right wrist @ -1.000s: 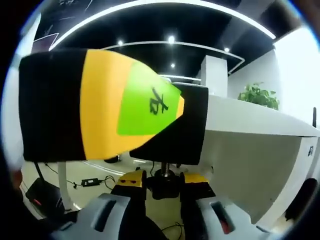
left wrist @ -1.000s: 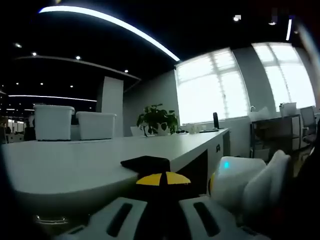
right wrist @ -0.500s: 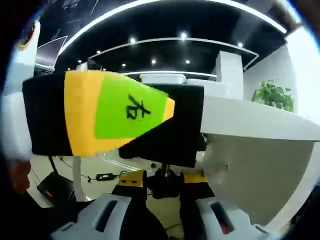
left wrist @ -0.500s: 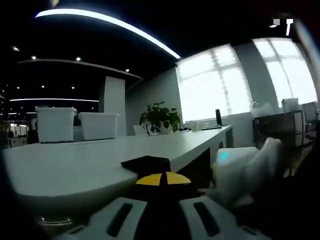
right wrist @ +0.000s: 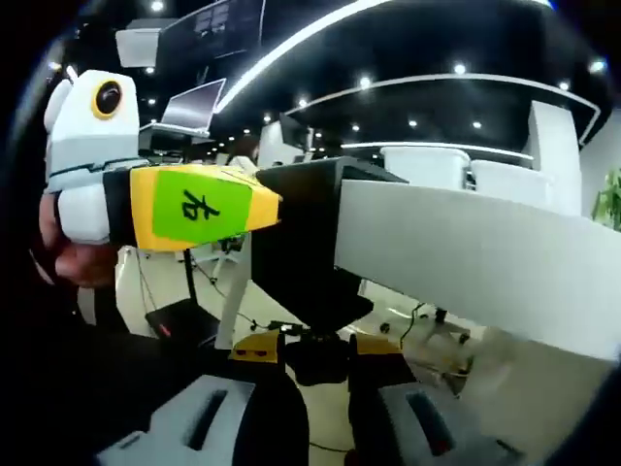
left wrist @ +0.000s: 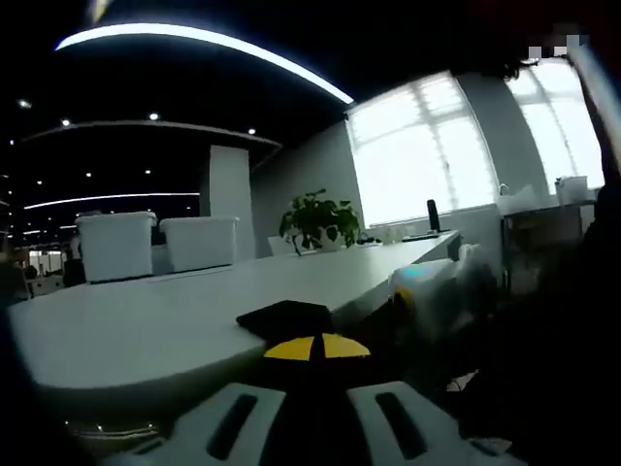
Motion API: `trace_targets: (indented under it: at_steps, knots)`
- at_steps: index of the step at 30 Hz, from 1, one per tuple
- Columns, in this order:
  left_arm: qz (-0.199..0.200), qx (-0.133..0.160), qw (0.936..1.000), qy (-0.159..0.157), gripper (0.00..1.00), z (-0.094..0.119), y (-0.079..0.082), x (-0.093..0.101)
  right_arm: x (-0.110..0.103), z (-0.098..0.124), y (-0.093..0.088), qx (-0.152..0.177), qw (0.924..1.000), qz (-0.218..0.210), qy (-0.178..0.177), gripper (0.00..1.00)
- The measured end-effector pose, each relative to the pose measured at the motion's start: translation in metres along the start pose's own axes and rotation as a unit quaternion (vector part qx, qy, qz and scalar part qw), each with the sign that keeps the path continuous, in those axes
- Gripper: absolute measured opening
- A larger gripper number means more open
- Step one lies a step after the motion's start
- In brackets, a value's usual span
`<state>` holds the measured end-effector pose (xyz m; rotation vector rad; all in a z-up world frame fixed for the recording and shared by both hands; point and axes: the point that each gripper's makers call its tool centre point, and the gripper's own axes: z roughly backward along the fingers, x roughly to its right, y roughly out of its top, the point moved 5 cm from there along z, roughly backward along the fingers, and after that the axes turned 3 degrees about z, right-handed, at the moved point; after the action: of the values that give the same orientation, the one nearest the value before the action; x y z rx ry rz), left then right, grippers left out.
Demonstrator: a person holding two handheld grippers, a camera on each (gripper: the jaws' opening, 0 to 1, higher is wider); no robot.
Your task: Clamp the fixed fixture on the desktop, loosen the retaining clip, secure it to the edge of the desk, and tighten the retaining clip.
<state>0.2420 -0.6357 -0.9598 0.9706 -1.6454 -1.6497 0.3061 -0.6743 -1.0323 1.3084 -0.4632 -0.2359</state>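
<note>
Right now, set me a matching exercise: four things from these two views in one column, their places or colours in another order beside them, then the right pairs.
Things:
1. clamp
2. potted plant
3. two white bins
4. left gripper

Places or colours:
A. yellow, with a green label
B. far down the desk, near the windows
C. black, gripping the desk's near edge
D. side by side at the desk's far left

Pairs: 1-C, 2-B, 3-D, 4-A

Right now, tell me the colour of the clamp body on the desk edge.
Black, the clamp body fitted over the white desk edge; clearest in the right gripper view.
</note>
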Motion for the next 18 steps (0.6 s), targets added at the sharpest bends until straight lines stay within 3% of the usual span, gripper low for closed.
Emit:
trace_targets:
  at_steps: [5, 12, 14, 16, 18]
  knots:
    - [-0.006, -0.007, 0.9999, 0.006, 0.01, -0.001, 0.000, 0.000, -0.001, 0.001, 0.000, 0.007, 0.9990, 0.004, 0.045, 0.22]
    - [-0.002, -0.009, 0.9999, 0.008, 0.01, -0.001, -0.001, 0.000, -0.004, -0.001, 0.002, 0.017, 0.9983, 0.011, 0.054, 0.23]
    - [-0.004, -0.010, 0.9999, 0.007, 0.01, -0.001, 0.000, 0.000, -0.004, 0.000, 0.003, 0.008, 0.9993, 0.015, 0.033, 0.25]
    - [0.001, -0.008, 1.0000, 0.005, 0.01, -0.001, 0.000, 0.000, 0.000, 0.005, 0.006, 0.011, 0.9992, 0.035, -0.012, 0.32]
    - [0.002, -0.005, 1.0000, 0.002, 0.01, 0.000, -0.001, 0.000, -0.001, 0.013, 0.008, 0.012, 0.9985, 0.018, -0.051, 0.34]
